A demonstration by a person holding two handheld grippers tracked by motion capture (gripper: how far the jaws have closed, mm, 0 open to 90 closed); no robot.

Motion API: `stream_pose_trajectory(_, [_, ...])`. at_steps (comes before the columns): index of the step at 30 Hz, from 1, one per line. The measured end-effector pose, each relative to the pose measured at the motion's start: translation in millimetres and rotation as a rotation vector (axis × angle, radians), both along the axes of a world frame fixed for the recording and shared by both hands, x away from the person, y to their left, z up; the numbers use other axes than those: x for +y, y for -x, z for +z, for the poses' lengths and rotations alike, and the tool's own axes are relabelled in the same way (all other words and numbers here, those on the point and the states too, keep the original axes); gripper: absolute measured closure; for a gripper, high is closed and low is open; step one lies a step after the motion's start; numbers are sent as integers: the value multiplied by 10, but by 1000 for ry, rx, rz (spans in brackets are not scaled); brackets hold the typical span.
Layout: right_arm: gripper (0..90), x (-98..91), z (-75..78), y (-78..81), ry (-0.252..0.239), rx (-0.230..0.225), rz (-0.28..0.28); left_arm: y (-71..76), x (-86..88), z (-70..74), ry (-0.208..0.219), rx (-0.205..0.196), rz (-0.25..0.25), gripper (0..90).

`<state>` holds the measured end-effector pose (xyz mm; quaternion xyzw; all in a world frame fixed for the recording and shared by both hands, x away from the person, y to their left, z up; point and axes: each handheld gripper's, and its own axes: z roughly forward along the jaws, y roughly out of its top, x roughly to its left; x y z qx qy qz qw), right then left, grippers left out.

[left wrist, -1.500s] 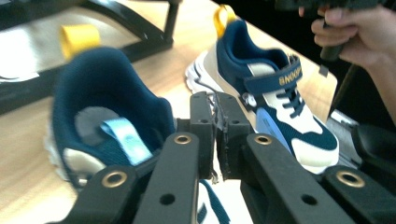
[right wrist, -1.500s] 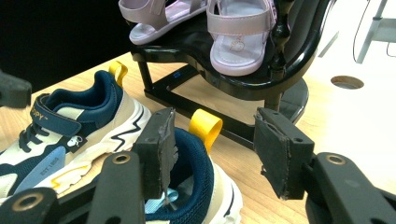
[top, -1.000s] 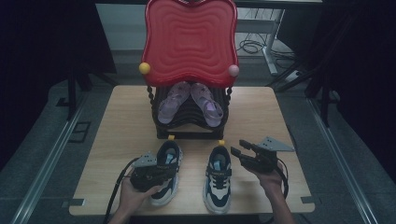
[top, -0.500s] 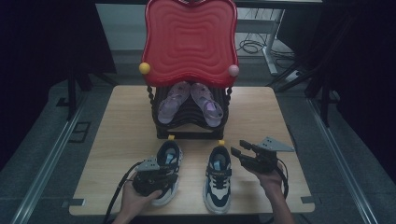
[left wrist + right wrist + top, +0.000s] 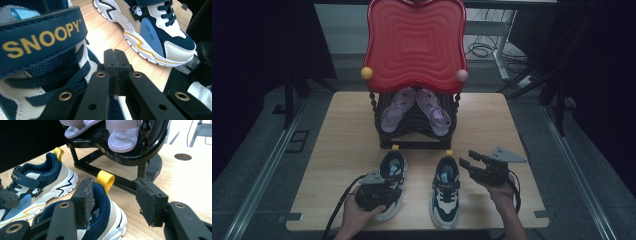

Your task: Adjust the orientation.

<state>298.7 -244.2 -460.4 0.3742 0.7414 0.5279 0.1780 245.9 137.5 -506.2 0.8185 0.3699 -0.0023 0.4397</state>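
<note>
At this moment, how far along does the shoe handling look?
Done: a pair of pale purple sandals sits on the black rack under the red chair-like back. In hand: nothing gripped; the left gripper, jaws shut, hovers over the left navy-and-white Snoopy sneaker, and the right gripper, open, has one jaw at the heel collar of the right sneaker. Left: both sneakers rest on the wooden table.

A light wooden table [image 5: 342,145] stands on a grey floor [image 5: 257,150] in a dim room. Dark curtains [image 5: 257,45] hang on both sides. Behind the table, a pale wall panel [image 5: 339,25] shows, with white desk legs [image 5: 502,45] and loose cables [image 5: 482,50] on the floor.
</note>
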Motion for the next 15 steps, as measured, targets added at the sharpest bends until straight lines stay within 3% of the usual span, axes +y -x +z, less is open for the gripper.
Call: stream_pose_trajectory(15, [483, -2, -8, -2, 0, 3, -1, 18, 62, -16, 10, 14, -4, 900])
